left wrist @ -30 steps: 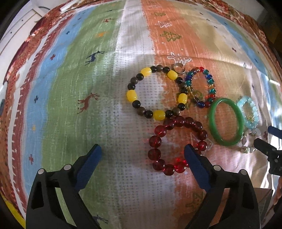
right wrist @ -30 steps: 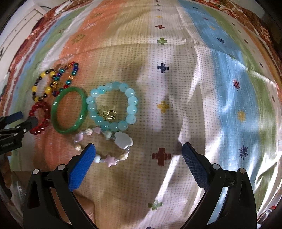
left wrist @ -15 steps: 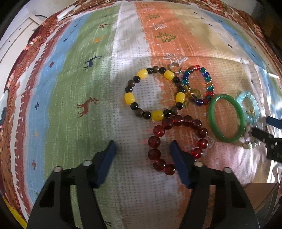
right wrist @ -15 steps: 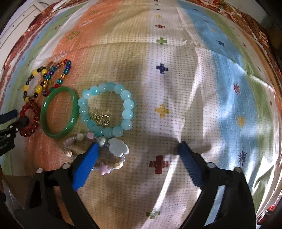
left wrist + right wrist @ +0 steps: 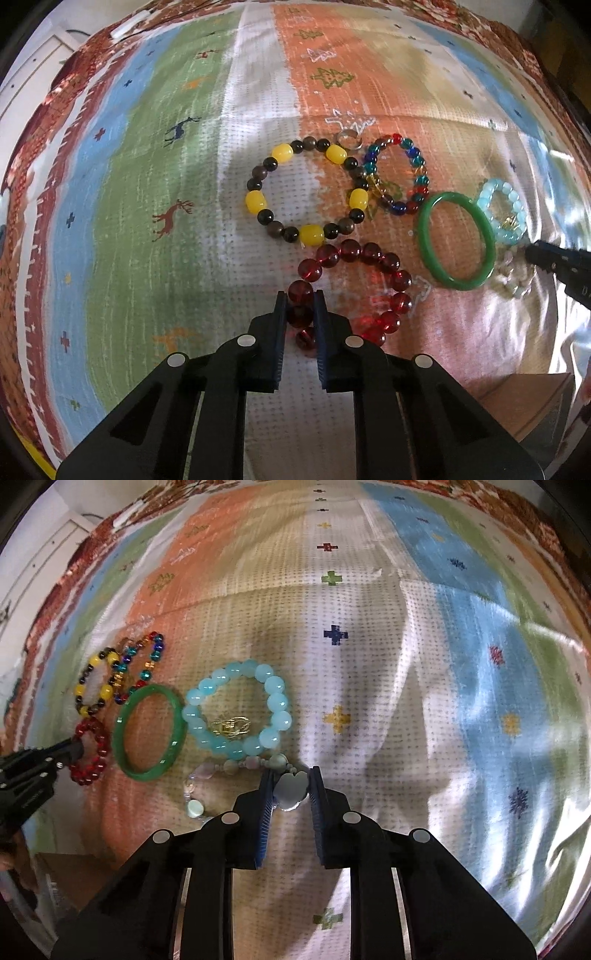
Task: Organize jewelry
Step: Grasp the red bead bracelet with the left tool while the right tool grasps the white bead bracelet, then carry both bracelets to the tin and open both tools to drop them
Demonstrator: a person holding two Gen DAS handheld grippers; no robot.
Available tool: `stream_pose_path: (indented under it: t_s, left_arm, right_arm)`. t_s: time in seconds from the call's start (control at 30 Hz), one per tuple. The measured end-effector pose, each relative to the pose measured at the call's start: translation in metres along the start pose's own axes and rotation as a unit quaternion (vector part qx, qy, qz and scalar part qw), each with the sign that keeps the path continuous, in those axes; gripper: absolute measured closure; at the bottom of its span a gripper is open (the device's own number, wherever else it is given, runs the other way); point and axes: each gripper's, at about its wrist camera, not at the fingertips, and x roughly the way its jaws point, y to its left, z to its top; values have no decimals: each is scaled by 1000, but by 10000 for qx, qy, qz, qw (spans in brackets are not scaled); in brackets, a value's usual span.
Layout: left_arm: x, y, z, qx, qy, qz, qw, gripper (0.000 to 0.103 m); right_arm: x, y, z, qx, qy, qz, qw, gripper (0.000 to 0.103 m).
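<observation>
My left gripper (image 5: 300, 295) is shut on the left side of the dark red bead bracelet (image 5: 369, 254), which lies on the patterned cloth. My right gripper (image 5: 291, 771) is shut on the pale cloud-shaped charm (image 5: 291, 788) of the pastel charm bracelet (image 5: 207, 775). In the right wrist view the red bracelet (image 5: 92, 753) and the left gripper's tip (image 5: 70, 749) show at far left. The right gripper's tip (image 5: 543, 254) shows at the right edge of the left wrist view.
A yellow-and-black bead bracelet (image 5: 306, 190), a silver ring (image 5: 349, 139), a multicolour bead bracelet (image 5: 399, 173), a green bangle (image 5: 456, 240) and a light blue bead bracelet (image 5: 236, 709) around gold earrings (image 5: 231, 725) lie on the cloth. A brown box (image 5: 524, 402) sits by the front edge.
Both grippers have closed from wide open. The left one moved in onto the red bracelet's beads, and the right one moved in onto the cloud charm.
</observation>
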Motion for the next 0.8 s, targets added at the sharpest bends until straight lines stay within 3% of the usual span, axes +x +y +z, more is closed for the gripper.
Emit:
stream_pose_path:
  t_s: [0.3,0.8]
  left_arm:
    - [-24,-2,-3,-79,-253,-239,9994,90]
    - [-54,-10,-6,-225,-740,-528,9956,90]
  right_arm:
    - [-28,17,-19,-213,-207,38,9996,83]
    - [-71,42,-22,-568,-825,486,9938,83]
